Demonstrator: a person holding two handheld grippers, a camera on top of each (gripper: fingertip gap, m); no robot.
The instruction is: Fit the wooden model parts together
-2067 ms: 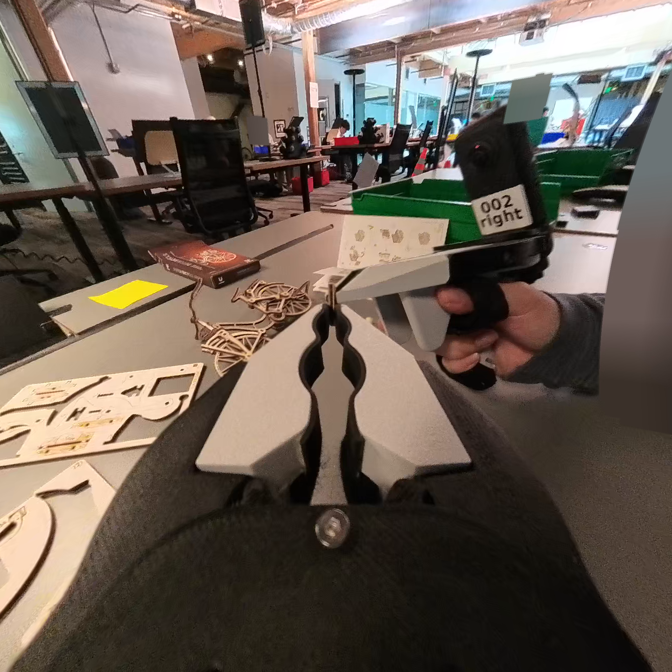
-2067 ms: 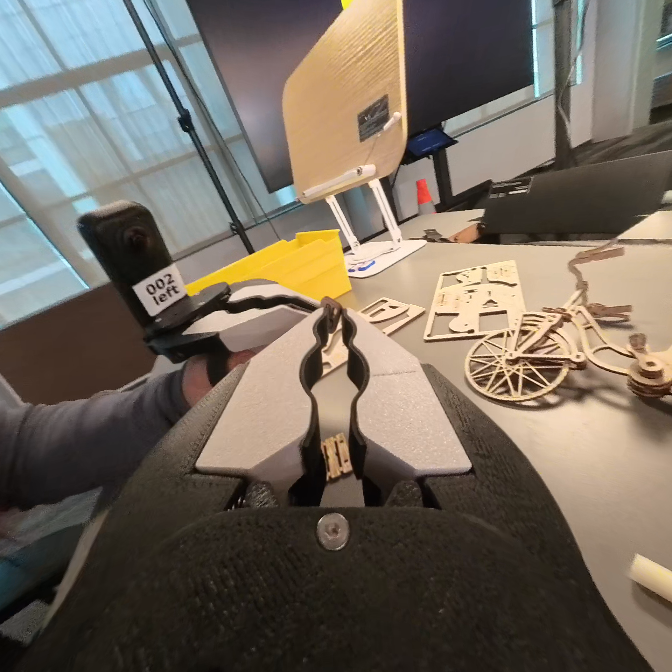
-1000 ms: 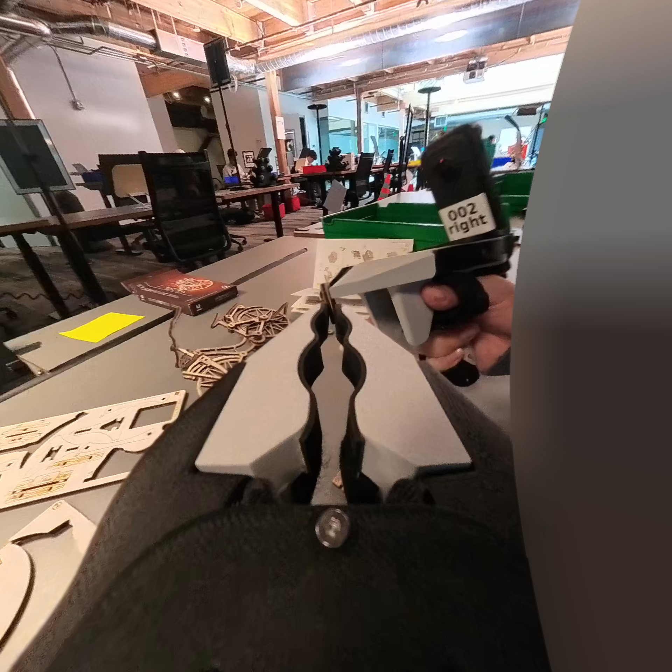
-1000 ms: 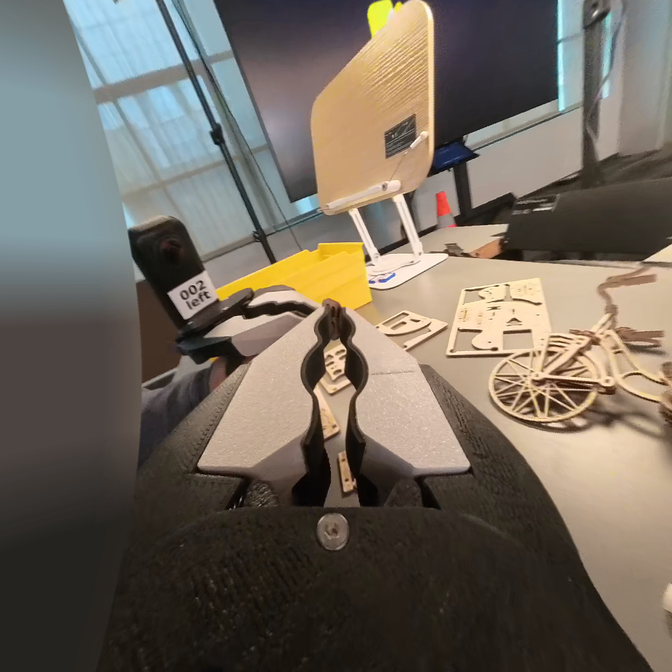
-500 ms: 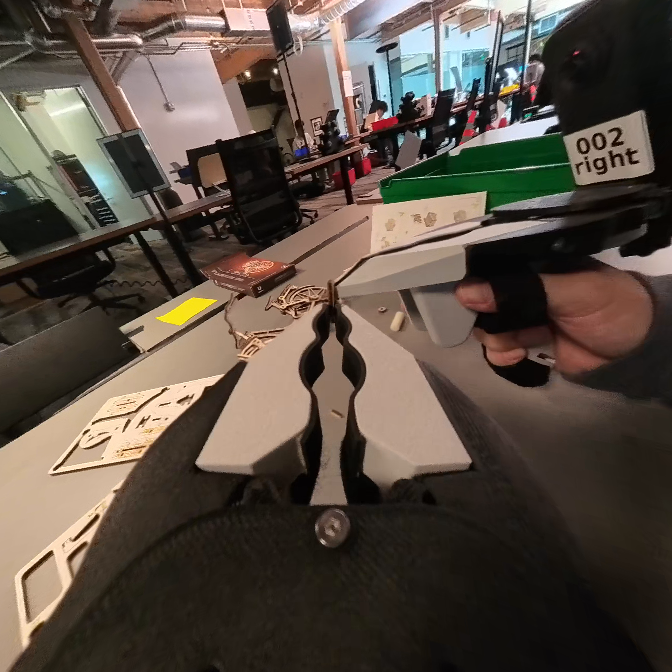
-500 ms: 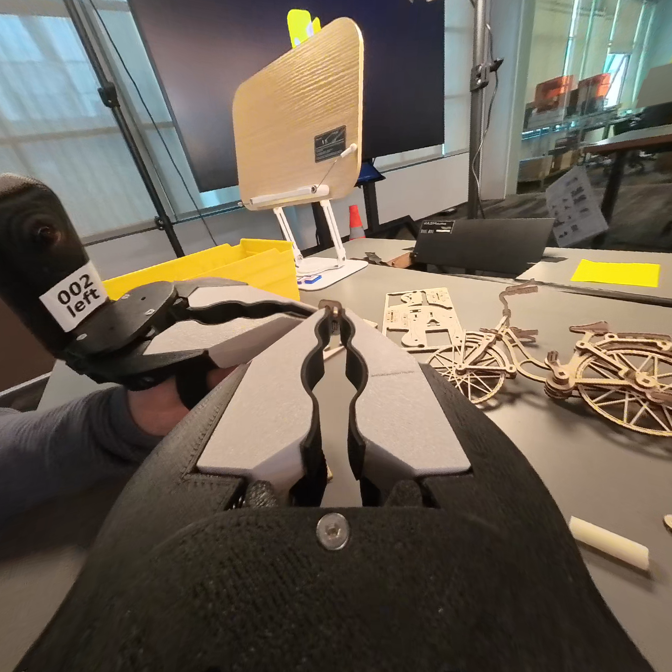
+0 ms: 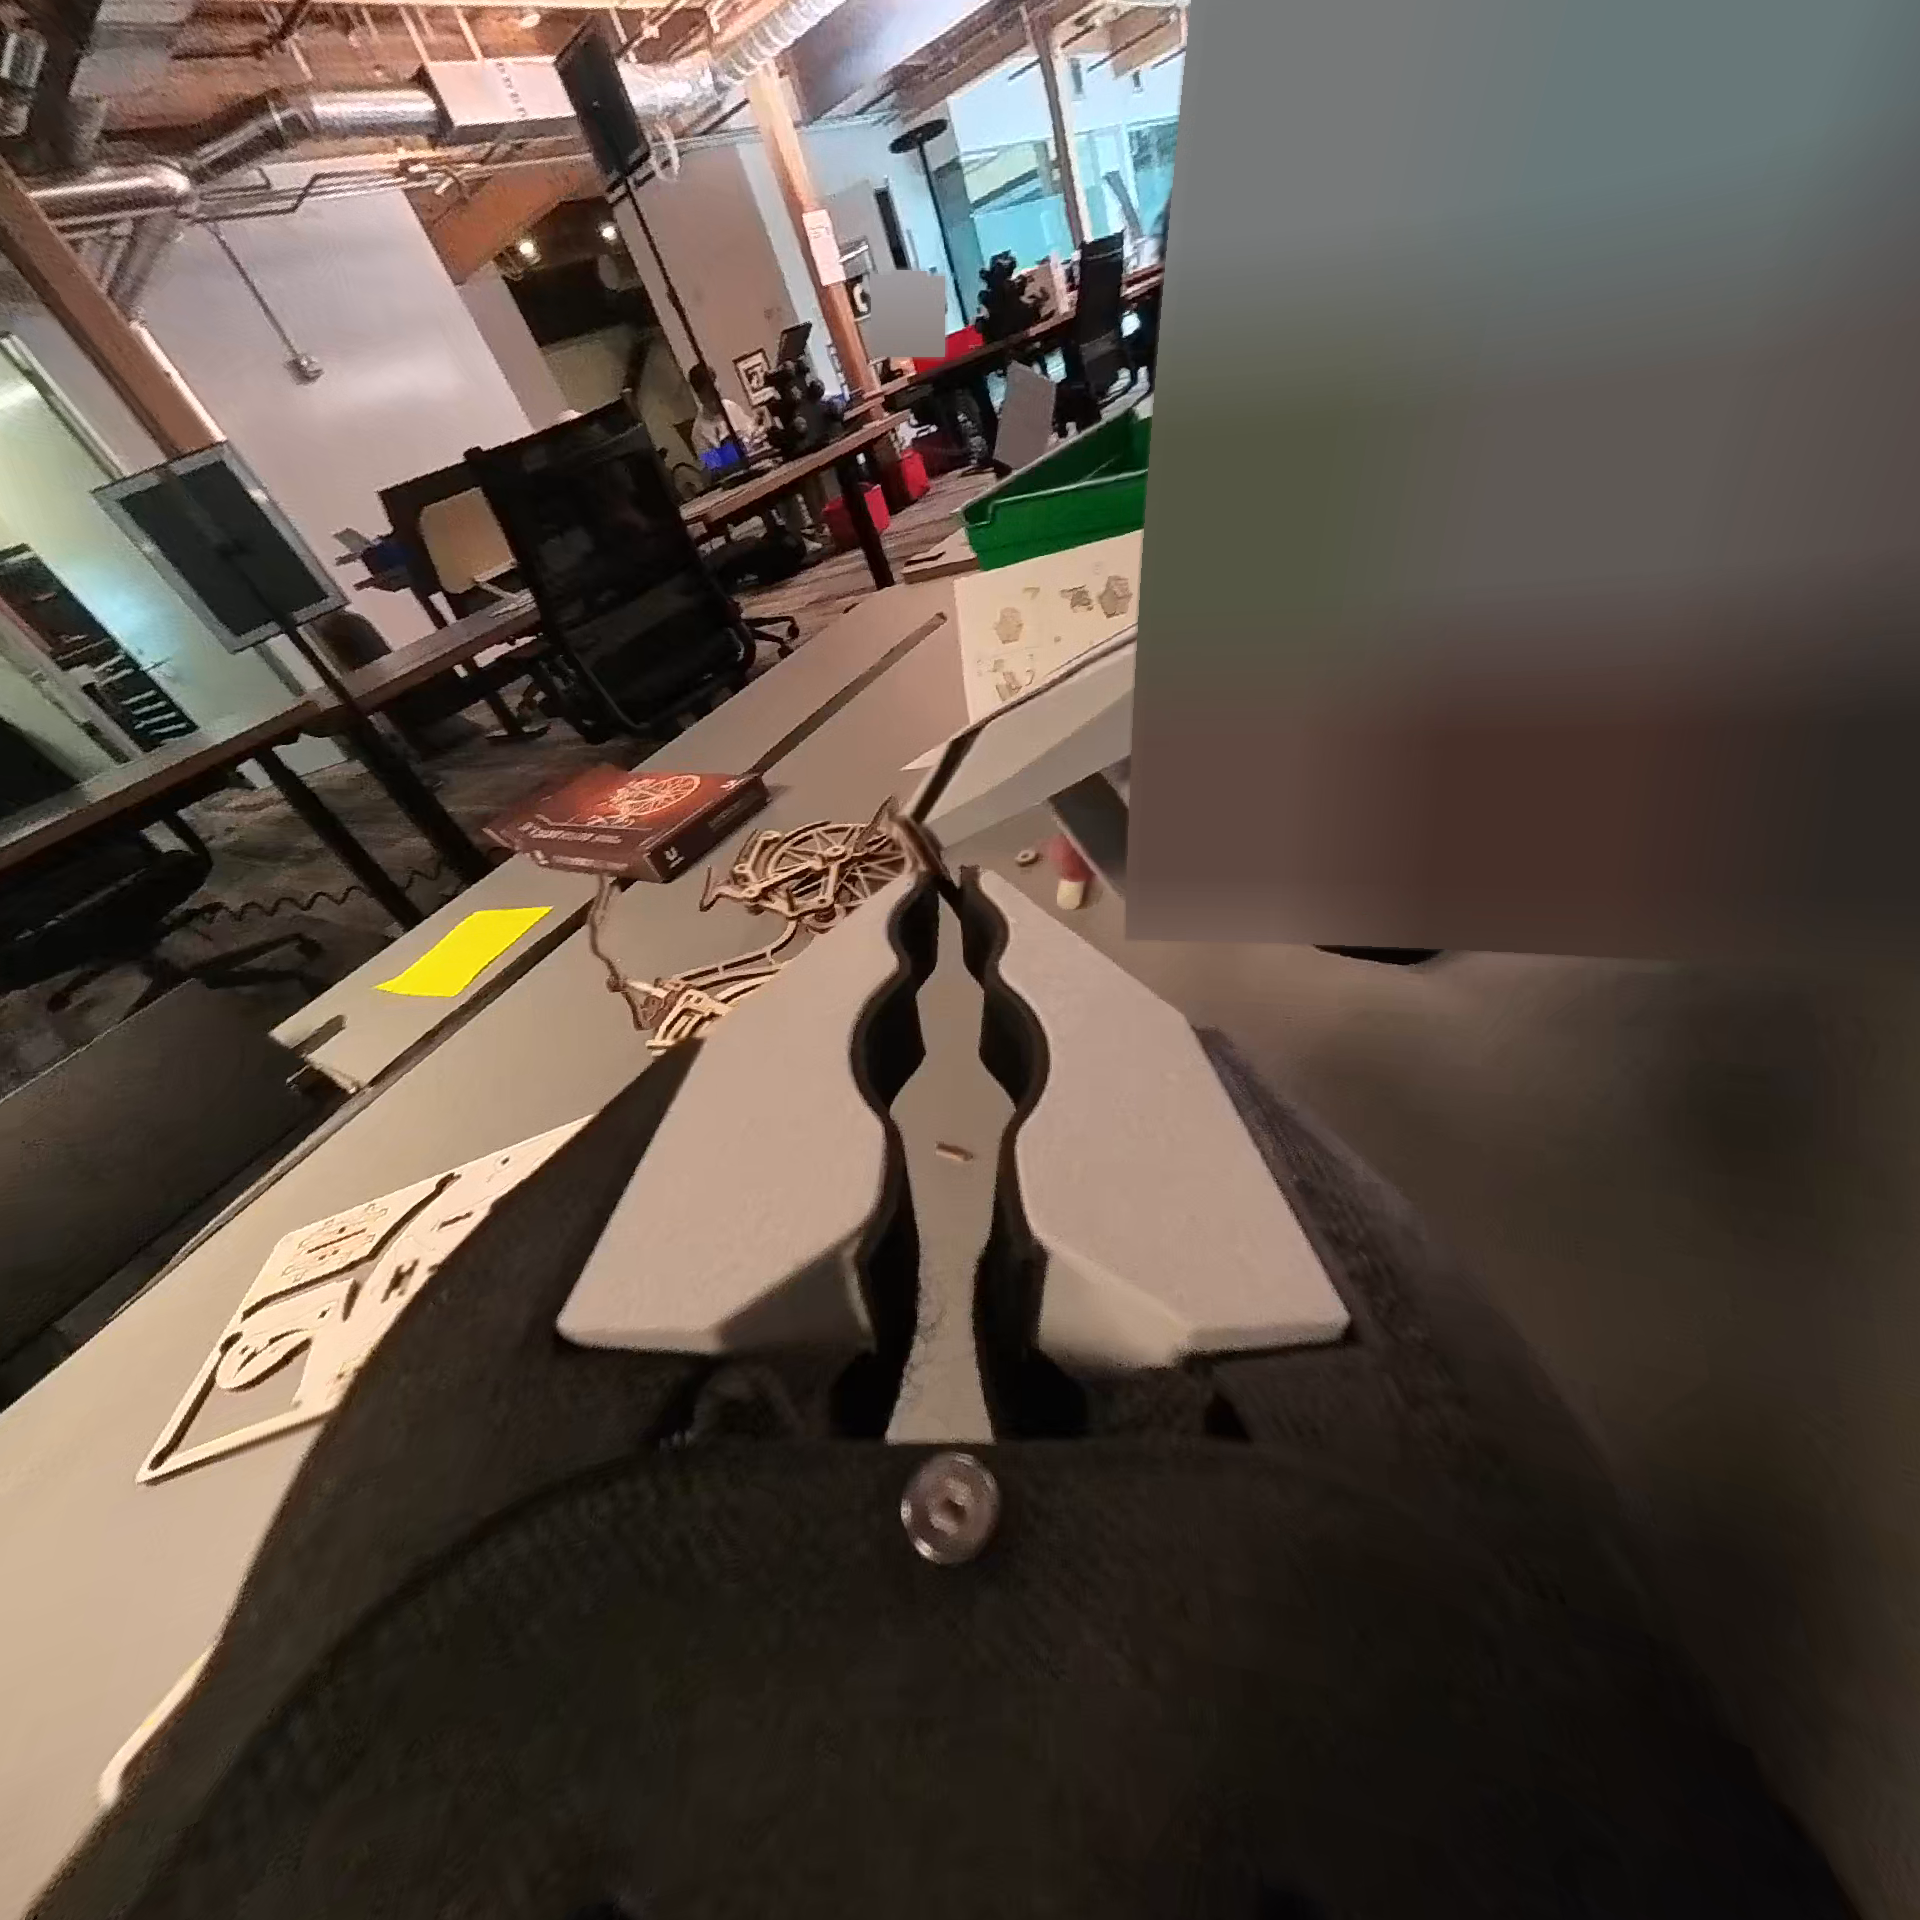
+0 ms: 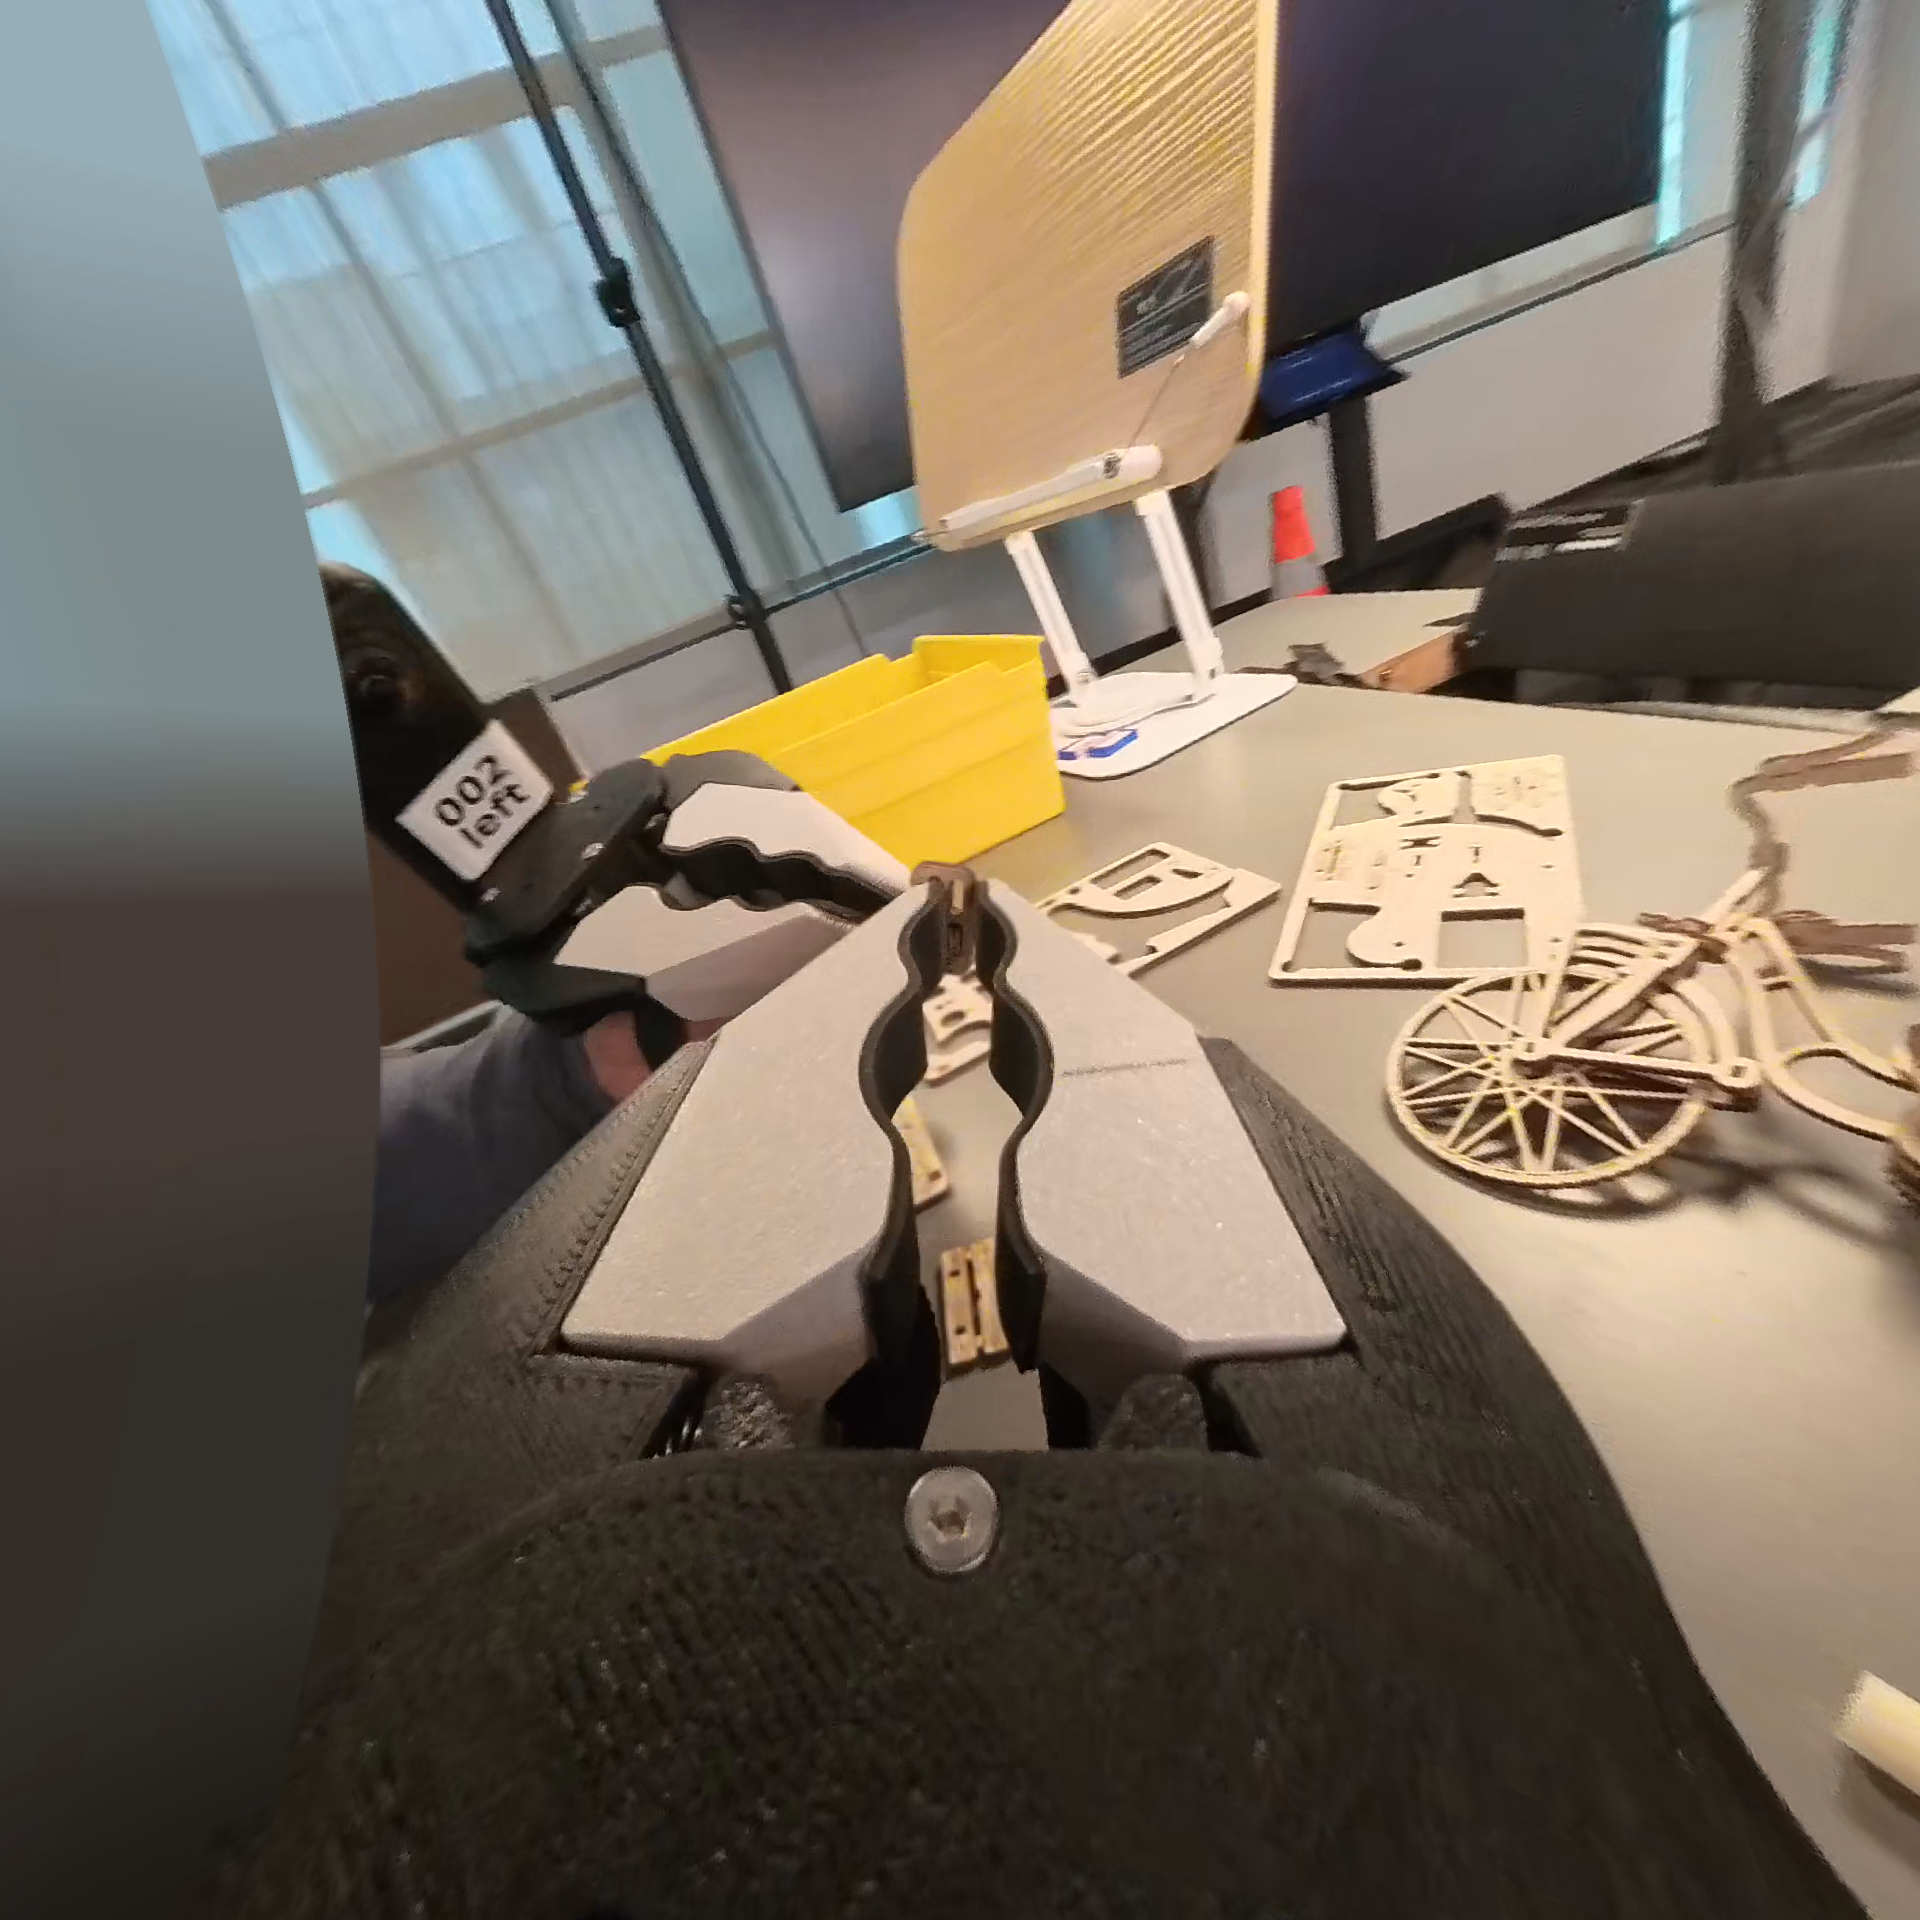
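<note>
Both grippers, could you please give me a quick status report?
Left gripper and right gripper both shut, tip to tip on a small wooden part. Held above the table. Wooden bicycle off to the side, nothing in the way.

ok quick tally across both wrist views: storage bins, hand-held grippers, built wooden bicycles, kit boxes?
Storage bins: 2, the yellow bin and the green bin
Hand-held grippers: 2, the left hand-held gripper and the right hand-held gripper
Wooden bicycle: 1
Brown kit box: 1
Total: 6
</note>
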